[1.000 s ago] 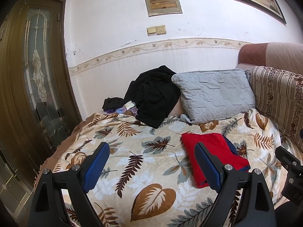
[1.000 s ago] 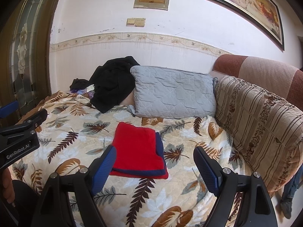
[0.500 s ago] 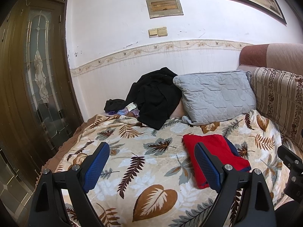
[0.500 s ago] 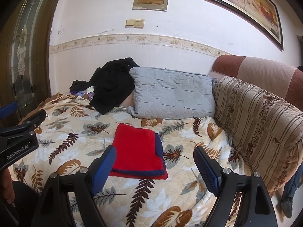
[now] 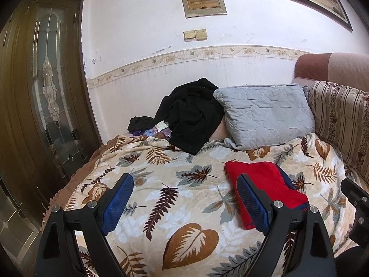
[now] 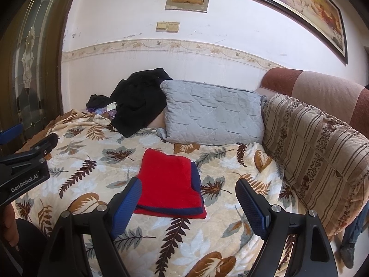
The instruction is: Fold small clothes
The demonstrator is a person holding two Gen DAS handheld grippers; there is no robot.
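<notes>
Both views have pulled back slightly. Left gripper (image 5: pixel 184 198) and right gripper (image 6: pixel 188 202) gape, empty. Red garment (image 6: pixel 169 182) lies folded on leaf blanket (image 6: pixel 92 161). Risk: a pinch snags blanket too.

My two cameras show a bright room with soft daylight. The white wall (image 5: pixel 143 46) looks palest, a bit washed out. The door (image 5: pixel 34 106) on the left stays dark and brownish. Straight lines bend near the edges, and the corners go black. The bed cover (image 6: pixel 96 166) looks sharp, with only faint shadows.
</notes>
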